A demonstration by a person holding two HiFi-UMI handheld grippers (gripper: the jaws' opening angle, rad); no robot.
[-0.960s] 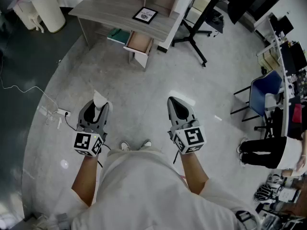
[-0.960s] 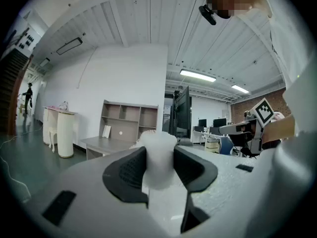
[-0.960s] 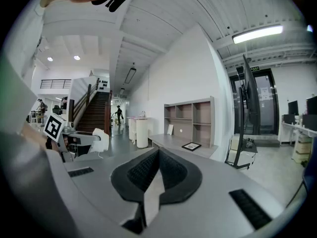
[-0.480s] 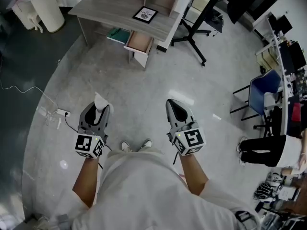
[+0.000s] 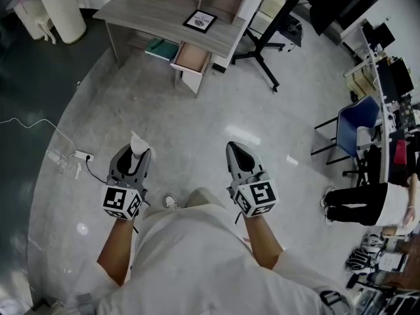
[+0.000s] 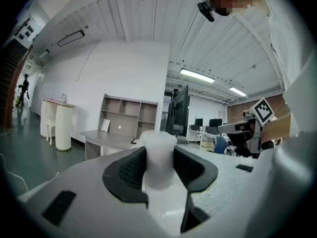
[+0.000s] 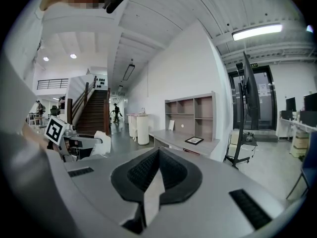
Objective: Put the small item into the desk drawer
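My left gripper (image 5: 136,151) is shut on a small white item (image 5: 137,143); in the left gripper view the white item (image 6: 157,157) stands between the two black pads, and my left gripper (image 6: 159,162) points toward the desk. My right gripper (image 5: 236,148) is shut with nothing in it, its tips touching in the right gripper view (image 7: 157,155). The grey desk (image 5: 157,13) stands far ahead, its wooden drawer (image 5: 191,58) pulled open. Both grippers hang at waist height over the floor, well short of the desk.
A framed picture (image 5: 199,21) lies on the desk. A white bin (image 5: 63,12) stands at the far left. A black stand (image 5: 262,48) is right of the desk. A power strip and cable (image 5: 72,156) lie on the floor left. A blue chair (image 5: 351,126) and a seated person (image 5: 367,205) are at the right.
The view has shifted slightly; both grippers sit a little lower in the frame, and the desk looks marginally nearer. The grip on the white item is unchanged.
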